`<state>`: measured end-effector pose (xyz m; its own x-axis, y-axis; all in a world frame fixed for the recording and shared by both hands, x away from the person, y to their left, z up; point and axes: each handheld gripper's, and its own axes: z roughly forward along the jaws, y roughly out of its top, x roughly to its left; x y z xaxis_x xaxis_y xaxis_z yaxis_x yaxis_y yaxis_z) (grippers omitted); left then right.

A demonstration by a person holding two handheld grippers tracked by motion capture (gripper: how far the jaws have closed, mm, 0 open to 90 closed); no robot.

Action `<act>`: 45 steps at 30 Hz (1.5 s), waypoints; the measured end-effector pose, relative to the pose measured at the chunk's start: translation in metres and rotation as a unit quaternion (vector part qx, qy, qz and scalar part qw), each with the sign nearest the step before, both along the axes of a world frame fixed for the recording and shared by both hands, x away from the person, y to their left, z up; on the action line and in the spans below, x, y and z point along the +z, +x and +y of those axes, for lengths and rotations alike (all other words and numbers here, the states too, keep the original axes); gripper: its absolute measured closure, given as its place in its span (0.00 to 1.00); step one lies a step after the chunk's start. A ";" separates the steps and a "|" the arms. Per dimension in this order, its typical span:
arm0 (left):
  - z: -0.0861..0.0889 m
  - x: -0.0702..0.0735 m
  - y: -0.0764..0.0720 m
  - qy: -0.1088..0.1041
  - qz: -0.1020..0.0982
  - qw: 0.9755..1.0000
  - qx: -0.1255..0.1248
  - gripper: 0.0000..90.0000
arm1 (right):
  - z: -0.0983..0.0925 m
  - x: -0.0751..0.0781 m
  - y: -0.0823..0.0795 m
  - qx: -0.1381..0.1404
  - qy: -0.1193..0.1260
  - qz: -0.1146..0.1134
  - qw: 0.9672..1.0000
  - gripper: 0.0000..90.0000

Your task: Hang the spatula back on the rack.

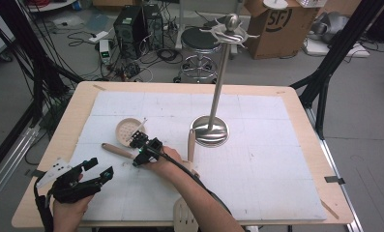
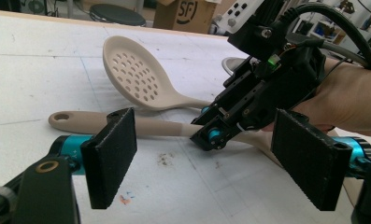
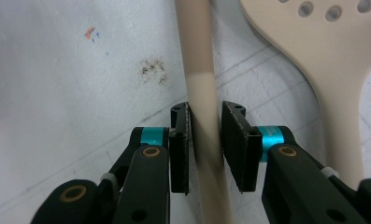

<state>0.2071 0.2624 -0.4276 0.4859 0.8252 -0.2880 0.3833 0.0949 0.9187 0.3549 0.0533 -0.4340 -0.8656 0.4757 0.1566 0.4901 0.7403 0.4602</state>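
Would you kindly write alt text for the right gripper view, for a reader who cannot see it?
The right gripper straddles a beige utensil handle lying on a white table mat, its two black jaws close on either side of the handle with a narrow gap visible at the right pad. A perforated beige skimmer lies to the right, and a small brown stain marks the mat.

You see two grippers [image 1: 142, 145] [image 1: 95, 169], one slotted spoon [image 1: 126, 129], three wooden-handled utensils [image 1: 118, 151] [image 1: 191, 144] [image 1: 184, 217], one metal stand [image 1: 210, 129].

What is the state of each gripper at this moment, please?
Left gripper: open, holding nothing.
Right gripper: jaws astride the beige utensil handle lying on the table; whether the pads press it cannot be told.
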 end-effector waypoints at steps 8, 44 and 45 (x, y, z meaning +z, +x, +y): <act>-0.001 0.000 0.000 0.001 0.002 1.000 0.000 0.26 | 0.008 0.002 -0.006 0.025 -0.039 -0.036 0.998 0.80; 0.001 -0.001 0.001 0.002 0.003 1.000 0.000 0.26 | -0.054 0.042 0.010 -0.028 0.179 0.079 0.980 0.87; 0.000 -0.002 0.001 0.001 0.003 1.000 -0.001 0.26 | -0.059 0.046 0.009 -0.031 0.186 0.078 0.979 0.87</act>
<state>0.2085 0.2629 -0.4292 0.4852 0.8254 -0.2885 0.3890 0.0917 0.9166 0.3635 -0.0059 -0.3883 -0.7883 0.4113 0.4577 0.6150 0.5020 0.6081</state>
